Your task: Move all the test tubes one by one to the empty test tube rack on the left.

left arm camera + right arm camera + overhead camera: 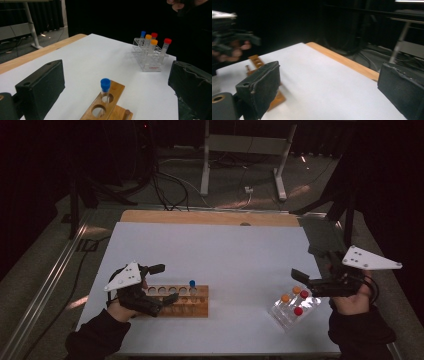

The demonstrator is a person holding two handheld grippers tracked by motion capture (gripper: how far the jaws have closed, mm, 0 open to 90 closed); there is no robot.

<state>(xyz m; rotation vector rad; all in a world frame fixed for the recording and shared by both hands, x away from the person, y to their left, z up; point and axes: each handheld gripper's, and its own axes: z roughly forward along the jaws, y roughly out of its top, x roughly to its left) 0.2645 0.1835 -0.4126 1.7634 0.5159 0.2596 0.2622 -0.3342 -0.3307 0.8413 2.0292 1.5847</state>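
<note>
At lower left, the blue-capped tube [192, 285] stands in the wooden rack [196, 306], just released; left tongs [162, 284] and right tongs [305, 264] gape empty. Next, I'd judge, fetch another from the clear rack [285, 316].

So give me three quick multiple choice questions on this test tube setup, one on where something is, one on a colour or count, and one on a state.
1. Where does the blue-capped tube stand?
A. In an end hole of the wooden rack
B. Lying flat on the table
C. In the clear rack

2. How many orange-capped tubes are in the clear rack?
A. None
B. Two
C. Five

3. What is the state of the left gripper?
A. Shut on the blue-capped tube
B. Shut on nothing
C. Open and holding nothing

Answers:
1 A: the left gripper view shows it upright in the last hole of the wooden rack.
2 B: the left gripper view shows two orange caps there, beside two red and one blue.
3 C: its fingers stand wide apart, clear of the tube.
</note>
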